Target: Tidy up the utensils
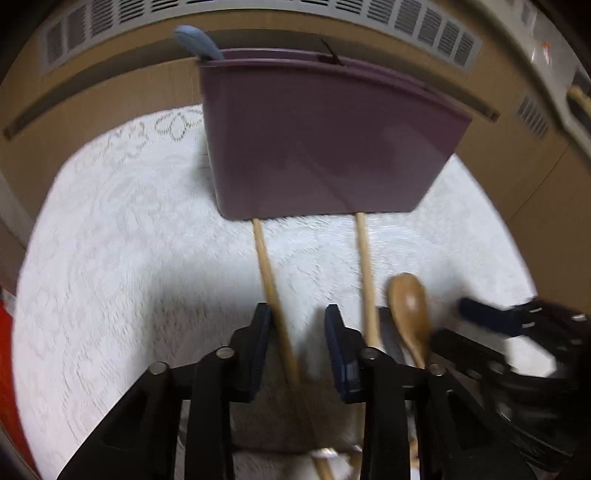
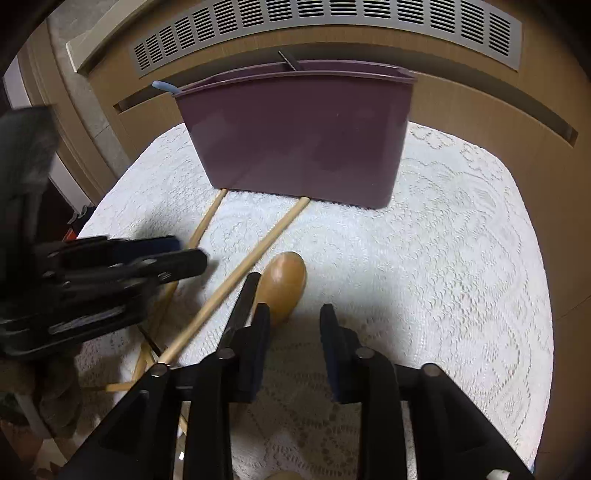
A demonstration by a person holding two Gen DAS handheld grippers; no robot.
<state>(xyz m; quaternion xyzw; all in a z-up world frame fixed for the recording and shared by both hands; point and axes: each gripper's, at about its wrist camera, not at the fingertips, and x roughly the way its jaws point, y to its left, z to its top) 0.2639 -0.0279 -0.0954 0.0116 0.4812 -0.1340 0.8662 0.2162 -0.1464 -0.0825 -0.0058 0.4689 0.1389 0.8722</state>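
Observation:
A purple utensil holder point(image 1: 314, 140) point(image 2: 295, 140) stands upright at the back of the white lace cloth point(image 1: 129, 240). A blue handle point(image 1: 195, 40) and a thin black piece point(image 1: 332, 55) stick out of its top. Two long wooden handles point(image 1: 269, 273) point(image 1: 365, 277) lie on the cloth with their ends against the holder's foot. A wooden spoon point(image 1: 408, 306) point(image 2: 286, 284) lies to their right. My left gripper point(image 1: 299, 328) is open around the left handle, which runs along its left pad. My right gripper point(image 2: 293, 325) is open and holds nothing, with the spoon's bowl just beyond its left finger.
A wooden panel with a slot and a grey vent grille point(image 2: 332, 22) rises right behind the holder. The left gripper point(image 2: 192, 251) shows blurred at the left of the right wrist view. More wooden sticks point(image 2: 144, 362) lie near the cloth's front left. Something red point(image 1: 7, 350) sits at the far left edge.

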